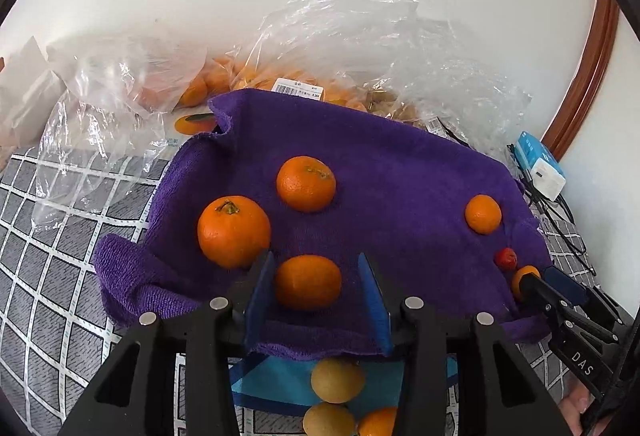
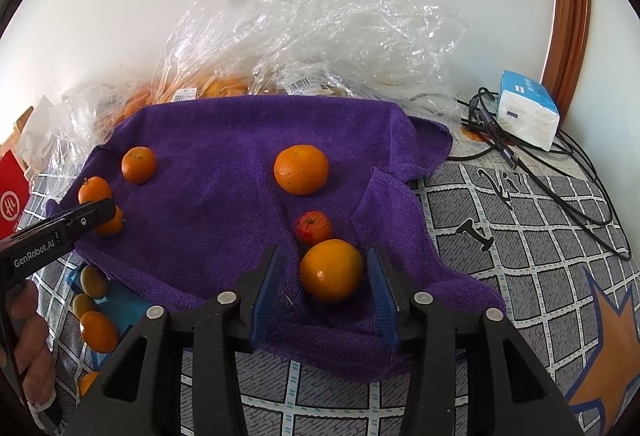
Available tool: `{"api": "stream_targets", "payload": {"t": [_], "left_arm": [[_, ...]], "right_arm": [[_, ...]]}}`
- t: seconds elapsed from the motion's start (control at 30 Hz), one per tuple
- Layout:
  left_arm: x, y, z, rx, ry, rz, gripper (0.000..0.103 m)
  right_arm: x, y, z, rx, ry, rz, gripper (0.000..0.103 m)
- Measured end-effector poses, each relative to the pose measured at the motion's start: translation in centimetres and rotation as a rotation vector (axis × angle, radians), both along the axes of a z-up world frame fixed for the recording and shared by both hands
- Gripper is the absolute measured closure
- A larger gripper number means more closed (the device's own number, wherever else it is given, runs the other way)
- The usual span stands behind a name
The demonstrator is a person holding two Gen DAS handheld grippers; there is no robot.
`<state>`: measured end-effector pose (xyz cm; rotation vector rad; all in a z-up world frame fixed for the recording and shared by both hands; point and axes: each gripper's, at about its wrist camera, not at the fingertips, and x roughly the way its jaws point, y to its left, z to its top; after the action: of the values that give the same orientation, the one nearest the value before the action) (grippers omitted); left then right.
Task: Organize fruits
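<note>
Left gripper points down at a crumpled purple terry towel spread on a grey quilted cover with a white grid; its blue-padded fingers stand part open around a smooth orange mandarin, the left pad just beside the fruit, the right pad clearly apart from it; fruit rests on the towel, not gripped. Right gripper likewise straddles a glossy orange mandarin with a pale spot near the towel's front right fold; gaps show on both sides, pads not pressing. Just behind that fruit, touching or nearly so, lies a small red speckled fruit; farther back a larger dimpled orange sits alone. On the left part of the towel: a stemmed orange with a dry brown stalk and a flatter orange behind it. Below the towel's front edge, on a blue sheet, lie two yellow-green round fruits and another orange. Behind the towel: clear crinkled plastic bags holding oranges, with white barcode price labels, print too small to read. Readable writing: "DAS" on the right gripper's body in the left view; "GenRobot.AI" on the left gripper's body in the right view. A blue-and-white tissue pack sits by black cables at the wall.
</note>
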<state>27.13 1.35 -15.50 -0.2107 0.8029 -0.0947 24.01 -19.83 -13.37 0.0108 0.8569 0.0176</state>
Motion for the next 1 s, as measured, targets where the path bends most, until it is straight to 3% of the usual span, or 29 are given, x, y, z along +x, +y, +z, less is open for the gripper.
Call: {"api": "stream_targets", "payload": {"t": [0.27, 0.37, 0.47, 0.6, 1.0], "left_arm": [[-1.6, 0.6, 2.9, 0.038, -0.089, 0.021, 0.057], [-3.1, 1.4, 3.8, 0.061, -0.088, 0.039, 0.057], [-4.8, 2.4, 4.1, 0.08, -0.09, 0.051, 0.056], [-7.5, 4.0, 3.2, 0.132, -0.06, 0.075, 0.056], [-12.7, 9.8, -1.9, 0.086, 0.101, 0.132, 0.056]], "right_arm": [[-0.6, 0.1, 1.6, -0.012, -0.052, -0.03, 0.047], [-1.5, 0.9, 3.1, -0.028, -0.043, -0.025, 0.047], [-3.2, 1.5, 4.3, 0.017, -0.052, -0.004, 0.047], [-5.6, 3.6, 4.3, 0.018, -0.051, 0.035, 0.047], [-10.7, 10.7, 0.4, 0.108, 0.039, 0.229, 0.047]]}}
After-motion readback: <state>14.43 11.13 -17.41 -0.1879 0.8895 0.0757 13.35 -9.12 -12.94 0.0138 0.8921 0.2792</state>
